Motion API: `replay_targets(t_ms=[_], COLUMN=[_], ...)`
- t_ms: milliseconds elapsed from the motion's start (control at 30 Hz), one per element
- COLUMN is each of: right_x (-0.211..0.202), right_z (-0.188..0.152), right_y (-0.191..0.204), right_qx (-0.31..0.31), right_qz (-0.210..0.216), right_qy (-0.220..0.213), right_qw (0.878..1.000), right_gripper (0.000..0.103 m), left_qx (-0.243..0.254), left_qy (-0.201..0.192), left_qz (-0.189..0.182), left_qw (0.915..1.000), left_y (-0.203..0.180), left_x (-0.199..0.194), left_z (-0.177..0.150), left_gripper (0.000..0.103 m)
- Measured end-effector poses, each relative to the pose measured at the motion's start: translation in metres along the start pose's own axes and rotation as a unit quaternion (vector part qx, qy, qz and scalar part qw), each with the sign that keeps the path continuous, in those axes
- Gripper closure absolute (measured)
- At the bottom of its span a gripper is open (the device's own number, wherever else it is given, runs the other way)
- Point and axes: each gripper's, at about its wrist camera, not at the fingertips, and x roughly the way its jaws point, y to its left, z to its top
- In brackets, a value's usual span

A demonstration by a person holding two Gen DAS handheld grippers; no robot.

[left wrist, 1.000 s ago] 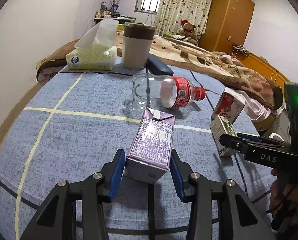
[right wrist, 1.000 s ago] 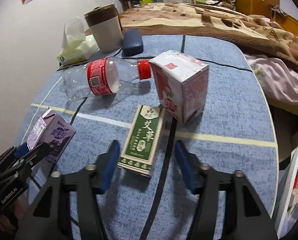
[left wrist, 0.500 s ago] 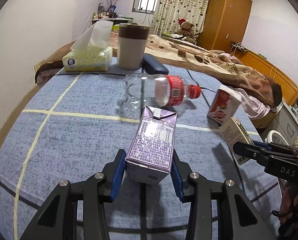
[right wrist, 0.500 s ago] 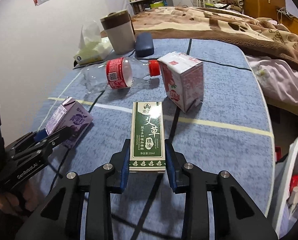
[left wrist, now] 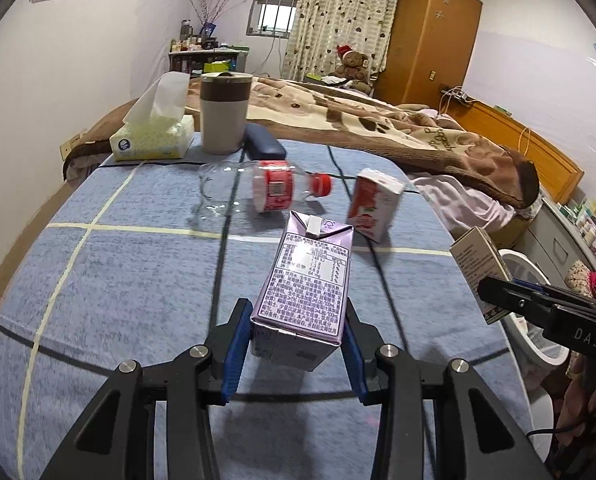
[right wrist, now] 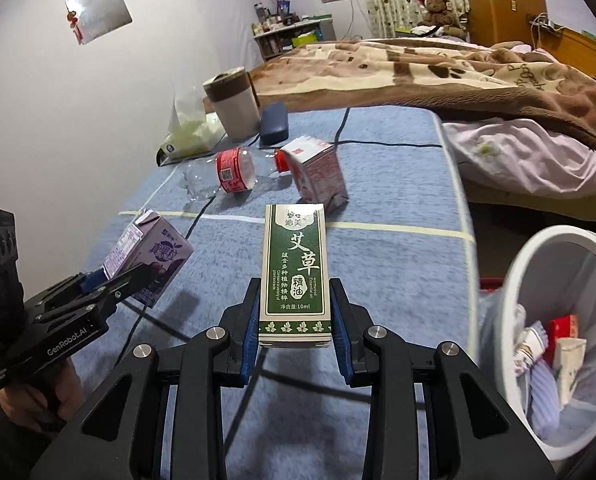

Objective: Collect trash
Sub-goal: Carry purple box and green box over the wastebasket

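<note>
Nearest, the left gripper [left wrist: 298, 350] had its blue pads pinching a purple drink carton [left wrist: 308, 286], lifted clear of the blue checked cloth [left wrist: 97, 280], its printed nutrition panel facing up and the folded top pointing away. Over on the right, the right gripper [right wrist: 295, 338] clamped a slim green box [right wrist: 295, 274] with white characters and a leaf border, held upright above the cloth. Just right of it, a white bin [right wrist: 538, 280] stood beside the table with wrappers already inside. Farther out, a clear bottle [left wrist: 257, 188] with red label and cap lay on its side, a red-and-white carton [left wrist: 374, 204] just right of it. Beyond those sat a tissue pack [left wrist: 153, 140] and a brown-banded cup [left wrist: 223, 114].
</note>
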Motion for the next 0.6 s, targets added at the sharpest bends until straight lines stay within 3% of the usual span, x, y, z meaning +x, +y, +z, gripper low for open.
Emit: replay_targets(t_ms=[600], right_x=[-0.044], right_z=[-0.02], right_y=[-0.033], right_qx=[0.026], right_qz=[-0.012], right_qy=[-0.037], right_qw=[0.999], right_gripper=[0.07], left_qx=[0.034], left_qy=[-0.009], left_qz=[-0.03], left_qw=[0.9989], left_y=[-0.064], left_x=[-0.028], left_z=[-0.005], left_gripper=[0.06])
